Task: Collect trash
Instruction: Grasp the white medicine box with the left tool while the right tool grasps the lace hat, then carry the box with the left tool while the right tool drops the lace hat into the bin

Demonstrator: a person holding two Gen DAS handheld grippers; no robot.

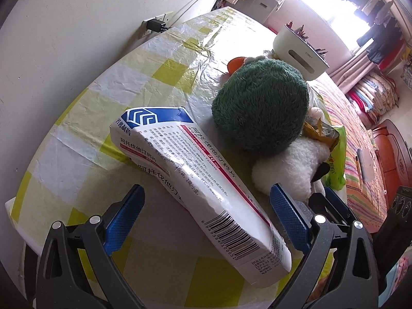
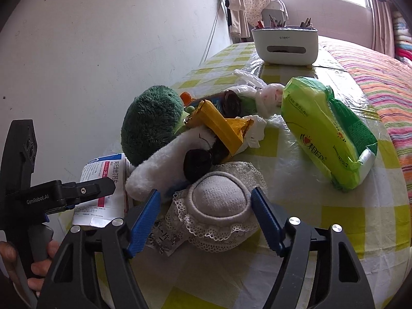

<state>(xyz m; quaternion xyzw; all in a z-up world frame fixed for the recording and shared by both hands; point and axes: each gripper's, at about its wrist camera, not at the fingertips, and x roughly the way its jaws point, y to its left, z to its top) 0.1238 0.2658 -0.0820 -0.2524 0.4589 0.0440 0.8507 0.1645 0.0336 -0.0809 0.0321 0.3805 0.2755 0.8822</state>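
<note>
On my checked counter [image 1: 77, 108], the crushed medicine box [image 1: 195, 180] lies loose between my left tool [image 1: 206, 219]'s parted pads, while my right tool [image 2: 203, 219], also apart, straddles the lace-trimmed grey cushion [image 2: 216, 206], risking grabbing non-trash.

Tabletop [image 1: 85, 113]: plastic cover in yellow-green and white checks. Crushed cardboard medicine box [image 1: 195, 180]: white, blue logo corner, magenta stripe, black barcode. Round plush toy [image 2: 152, 126]: dark green head, white body. Soft tissue pack [image 2: 327, 128]: lime green, red print. Domed fabric pad [image 2: 216, 206]: grey, white lace edging. Bedspread [image 2: 381, 77]: multicoloured stripes. Tongs [image 1: 206, 221]: black, blue pads.
</note>
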